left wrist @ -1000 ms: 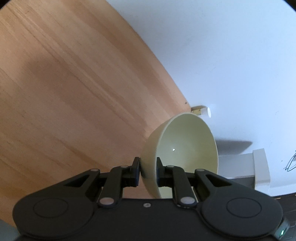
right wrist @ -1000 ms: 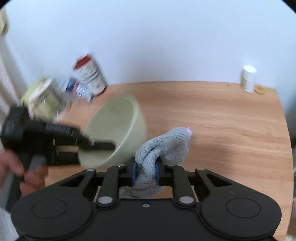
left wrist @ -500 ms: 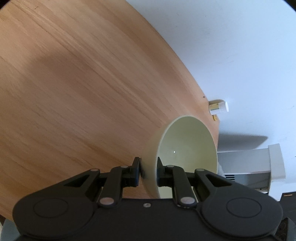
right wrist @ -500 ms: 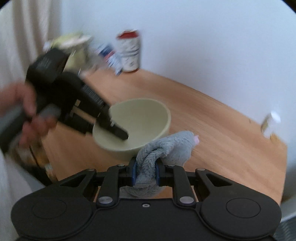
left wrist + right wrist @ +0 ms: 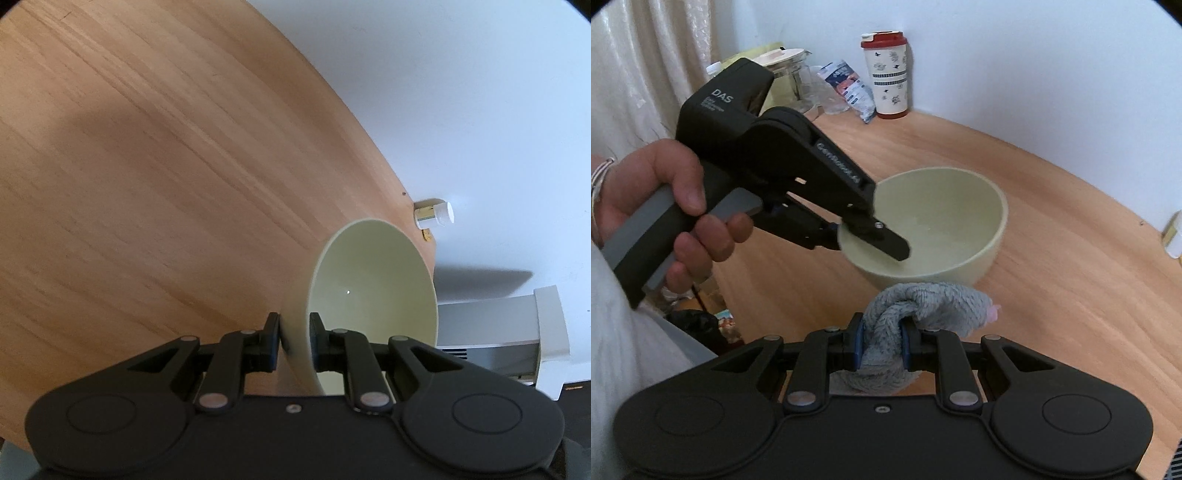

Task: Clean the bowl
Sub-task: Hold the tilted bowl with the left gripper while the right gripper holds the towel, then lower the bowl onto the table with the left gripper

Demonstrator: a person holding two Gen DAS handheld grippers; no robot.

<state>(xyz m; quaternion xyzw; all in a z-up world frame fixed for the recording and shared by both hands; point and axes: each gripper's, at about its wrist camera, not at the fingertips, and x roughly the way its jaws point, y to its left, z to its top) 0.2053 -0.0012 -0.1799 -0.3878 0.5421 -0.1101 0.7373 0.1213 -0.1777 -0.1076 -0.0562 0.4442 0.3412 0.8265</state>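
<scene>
gripping bowl (image 5: 373,288) rim, table (image 5: 147,166) beyond

Soft, even daylight fills the room; a broad faint shadow lies across the wooden table (image 5: 147,166), and fisheye bending curves its edges sharply.

place: home | signs: wooden table (image 5: 1052,236), curtain (image 5: 646,74), travel tumbler (image 5: 888,74), glass teapot (image 5: 790,77)

Rim-clamped bowl (image 5: 942,221), cloth (image 5: 923,302) in right tool (image 5: 881,349)
</scene>
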